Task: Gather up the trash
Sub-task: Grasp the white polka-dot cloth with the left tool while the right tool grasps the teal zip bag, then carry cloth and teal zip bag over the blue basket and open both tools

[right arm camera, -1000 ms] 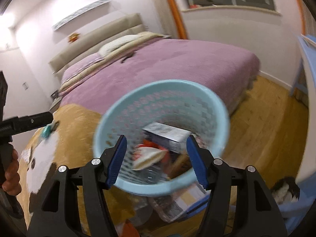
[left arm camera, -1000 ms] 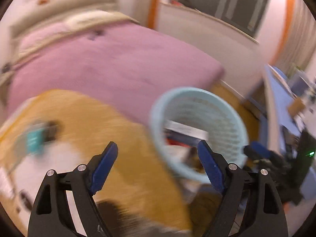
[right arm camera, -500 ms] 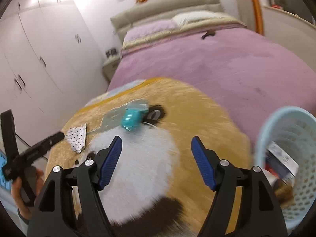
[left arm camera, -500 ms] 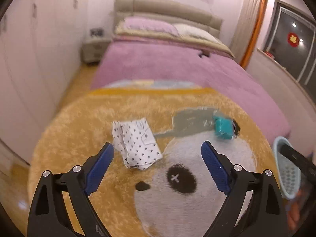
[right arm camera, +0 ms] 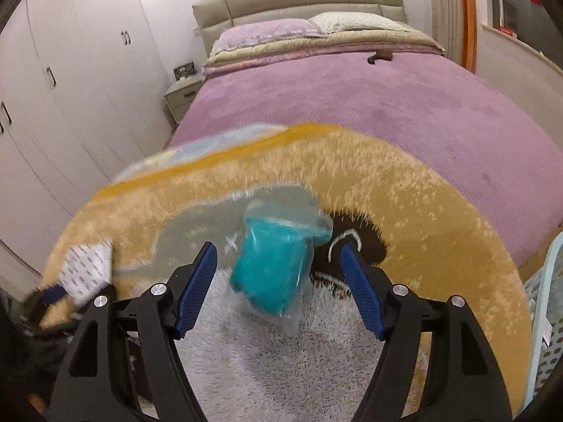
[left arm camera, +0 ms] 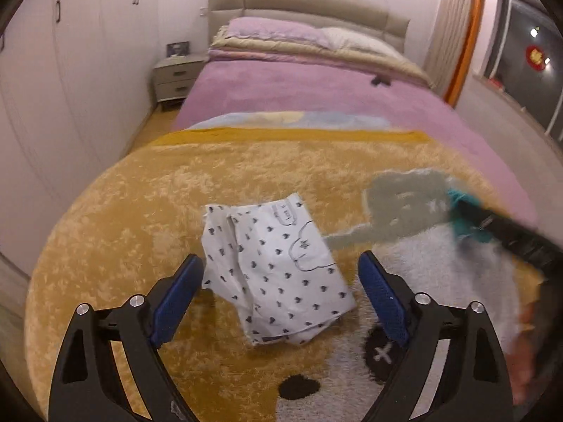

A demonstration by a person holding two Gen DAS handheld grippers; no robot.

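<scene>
While both tongs gape wide, left tongs (left arm camera: 280, 277) frame the spotted paper (left arm camera: 272, 272), right tongs (right arm camera: 279, 269) the teal packet (right arm camera: 272, 272).

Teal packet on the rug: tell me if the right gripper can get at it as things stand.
Probably yes. The right gripper is open with the teal packet lying between its fingers on the rug, and nothing covers it.

- A bed (left arm camera: 316, 95) with a purple cover and a padded beige headboard (left arm camera: 309, 3) fills the far side.
- White wardrobe doors (right arm camera: 70, 81) line the left wall.
- A pale nightstand (left arm camera: 176, 77) stands beside the bed.
- A fluffy yellow rug (left arm camera: 140, 211) covers the floor.
</scene>
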